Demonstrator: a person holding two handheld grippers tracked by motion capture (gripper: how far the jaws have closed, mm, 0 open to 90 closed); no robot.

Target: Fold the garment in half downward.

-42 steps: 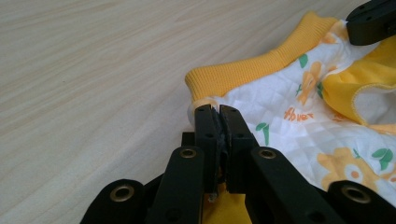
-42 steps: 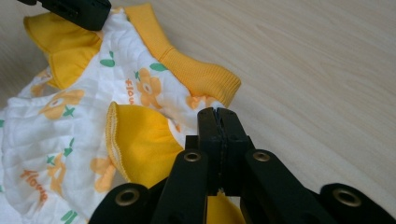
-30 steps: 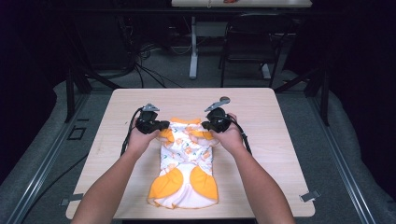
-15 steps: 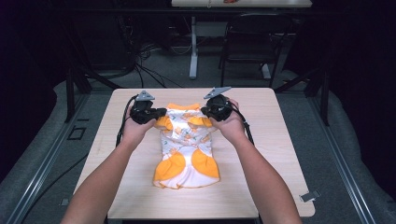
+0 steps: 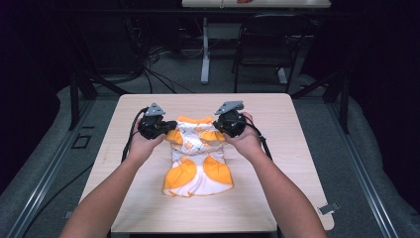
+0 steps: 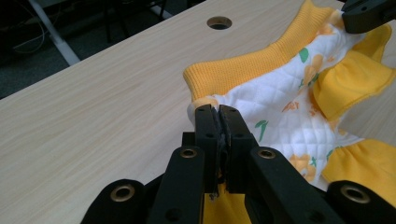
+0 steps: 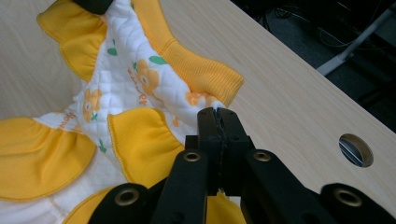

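- Fingers (image 6: 217,126) of the left gripper (image 5: 154,124) are pressed together on a corner of the garment (image 5: 198,153), just below its ribbed yellow band (image 6: 243,70); white quilted cloth is pinched between them.
- Fingers (image 7: 218,128) of the right gripper (image 5: 229,121) are likewise clenched on the opposite corner, beside the other end of the same band.
- Each corner is judged to be held separately so that the top edge can be drawn taut between the two hands and the cloth kept flat.
- The garment, white with orange flowers and yellow ruffled trim (image 7: 135,140), is laid lengthwise at the middle of the bench (image 5: 277,188); its banded end is toward the far edge and its ruffled end toward the person.
- The lower part is seen resting on the wood, so only the gripped end can be lifted or pulled.
- Both hands are held level and roughly symmetrical about the garment, which suggests a spreading or straightening step, or the start of a fold.
- A round cable hole (image 6: 219,22) in the bench lies beyond the band, well apart from the cloth.
- Beyond the bench, a dark floor with cables (image 5: 148,64) and another table's leg (image 5: 205,54) can be seen.
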